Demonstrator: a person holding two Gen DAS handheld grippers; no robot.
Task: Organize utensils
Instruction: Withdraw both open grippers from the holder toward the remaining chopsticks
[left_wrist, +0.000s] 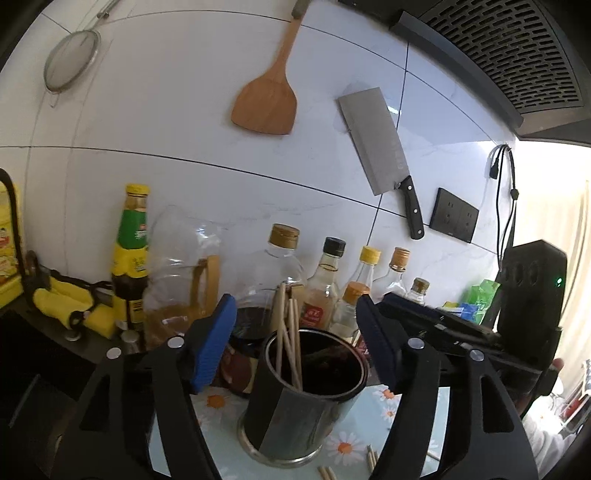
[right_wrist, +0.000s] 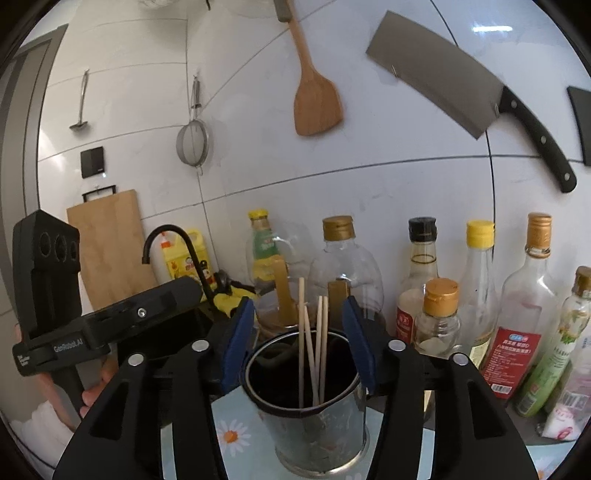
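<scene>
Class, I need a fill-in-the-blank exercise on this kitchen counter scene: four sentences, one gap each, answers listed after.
1. The chopsticks stand in a metal ____.
2. A wooden spatula hangs on the wall beside a ____ with a black handle.
3. The tablecloth is printed with ____.
4. Both the left gripper and right gripper have ____ pads.

Answers: cup; cleaver; daisies; blue

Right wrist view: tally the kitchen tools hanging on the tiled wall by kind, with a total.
Cleaver: 1
Wooden spatula: 1
Mesh strainer: 1
Small metal ladle: 1
Total: 4
Something at the very top edge is cut off and is not counted.
</scene>
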